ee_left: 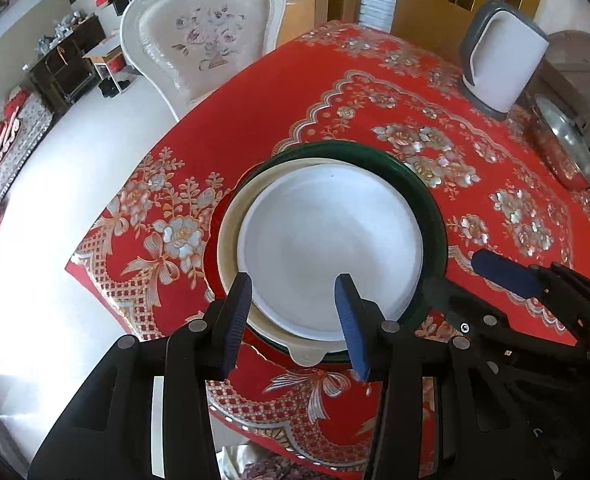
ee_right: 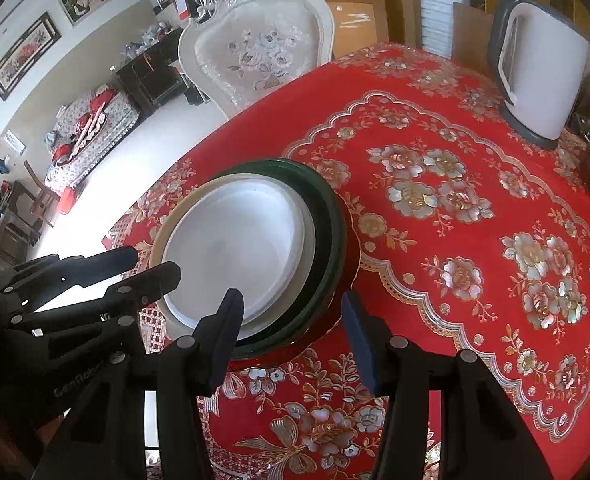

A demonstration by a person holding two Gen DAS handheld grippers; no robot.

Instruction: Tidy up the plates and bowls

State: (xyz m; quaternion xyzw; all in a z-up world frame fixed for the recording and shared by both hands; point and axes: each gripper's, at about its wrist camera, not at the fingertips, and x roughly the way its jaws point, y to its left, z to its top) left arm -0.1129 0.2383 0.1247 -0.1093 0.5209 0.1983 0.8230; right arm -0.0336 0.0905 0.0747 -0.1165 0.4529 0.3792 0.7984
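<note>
A stack of dishes sits near the table's front left corner: a white plate [ee_left: 331,248] on a cream dish [ee_left: 231,224], inside a dark green bowl [ee_left: 423,192], on a red plate [ee_left: 215,216]. The stack also shows in the right wrist view, with the white plate [ee_right: 235,248] and green bowl [ee_right: 327,216]. My left gripper [ee_left: 293,292] is open and empty, its fingers over the stack's near edge. My right gripper [ee_right: 291,304] is open and empty at the stack's right rim; it appears in the left wrist view [ee_left: 471,272].
The table carries a red flowered cloth [ee_left: 415,92]. A white and grey electric kettle [ee_left: 503,60] stands at the far right, with a metal-lidded pot [ee_left: 567,148] beside it. A white ornate chair [ee_left: 199,36] stands at the table's far left side.
</note>
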